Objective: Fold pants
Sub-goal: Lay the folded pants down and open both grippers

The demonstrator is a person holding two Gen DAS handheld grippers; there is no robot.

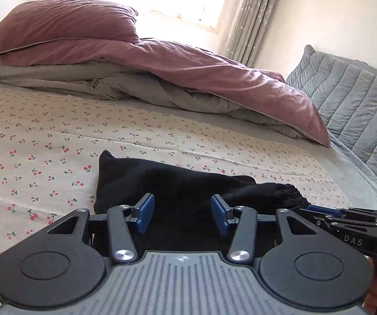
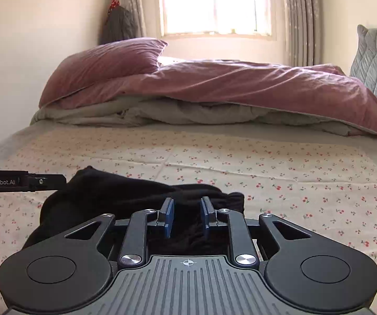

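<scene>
Black pants [image 1: 167, 183] lie bunched on the cherry-print sheet [image 1: 31, 136], with the gathered elastic waistband [image 1: 291, 197] to the right. My left gripper [image 1: 182, 210] is open, its blue pads [image 1: 145, 214] held just above the near part of the fabric, nothing between them. In the right wrist view the pants [image 2: 115, 197] lie under and ahead of my right gripper [image 2: 187, 214], which is open with a narrower gap and empty. The right gripper shows at the right edge of the left wrist view [image 1: 351, 218]; the left gripper shows at the left edge of the right wrist view [image 2: 23, 182].
A pink and grey duvet [image 1: 188, 78] and a pink pillow [image 1: 65, 23] are piled at the far end of the bed. A grey quilted cushion [image 1: 351, 99] stands at the right. A bright window [image 2: 214, 5] and curtains are behind.
</scene>
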